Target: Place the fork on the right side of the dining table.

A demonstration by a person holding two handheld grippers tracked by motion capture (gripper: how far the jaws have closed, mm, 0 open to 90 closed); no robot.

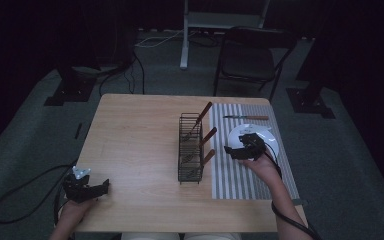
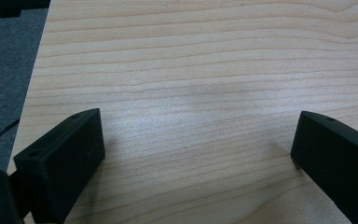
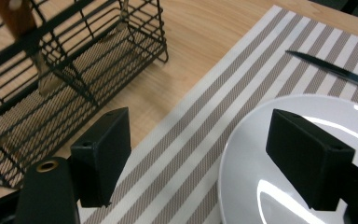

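My right gripper (image 1: 235, 150) hovers over the left rim of a white plate (image 1: 269, 136) on a striped placemat (image 1: 240, 175). In the right gripper view its jaws (image 3: 198, 154) stand wide apart, empty, one over the mat and one over the plate (image 3: 279, 186). A black wire cutlery rack (image 1: 190, 150) holding wooden-handled utensils (image 1: 207, 136) stands just left of the mat. A wooden-handled knife (image 1: 246, 117) lies on the mat behind the plate. My left gripper (image 1: 97, 187) rests at the table's front left corner, open, with bare wood (image 2: 191, 116) between its jaws.
The wooden table (image 1: 135, 145) ends close to the left gripper at its left and front edges. A black chair (image 1: 247, 60) and a white stand (image 1: 185, 35) are on the floor beyond the table. Cables trail from both grippers.
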